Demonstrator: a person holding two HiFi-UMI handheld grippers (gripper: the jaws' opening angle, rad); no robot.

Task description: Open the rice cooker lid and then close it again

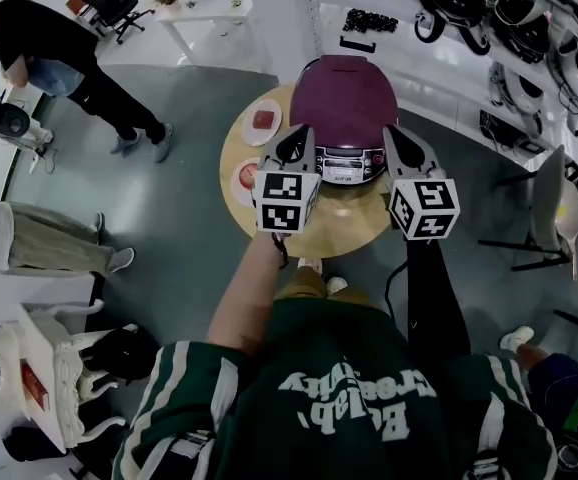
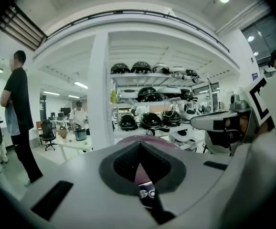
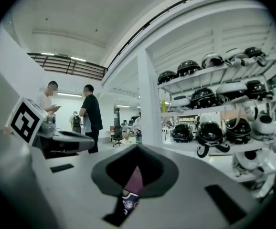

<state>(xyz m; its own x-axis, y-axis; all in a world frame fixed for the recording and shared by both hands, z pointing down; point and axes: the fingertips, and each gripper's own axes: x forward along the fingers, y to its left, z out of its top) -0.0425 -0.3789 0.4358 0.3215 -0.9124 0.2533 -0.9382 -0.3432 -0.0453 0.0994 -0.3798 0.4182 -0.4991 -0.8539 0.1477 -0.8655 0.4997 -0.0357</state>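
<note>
Maroon-lidded rice cooker (image 1: 347, 108), lid down, sits at centre of round wooden table (image 1: 354, 223). Left gripper (image 1: 294, 148) at its 8 o'clock, right gripper (image 1: 401, 146) at 4, both clenched, holding nothing. Two plates (image 1: 263, 121) at 9. Grey floor (image 1: 184, 198); white shelves (image 1: 439, 43) at 2.

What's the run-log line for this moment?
rice cooker: on round table | lid: closed | left gripper: shut, empty, at cooker front | right gripper: shut, empty, at cooker front
</note>
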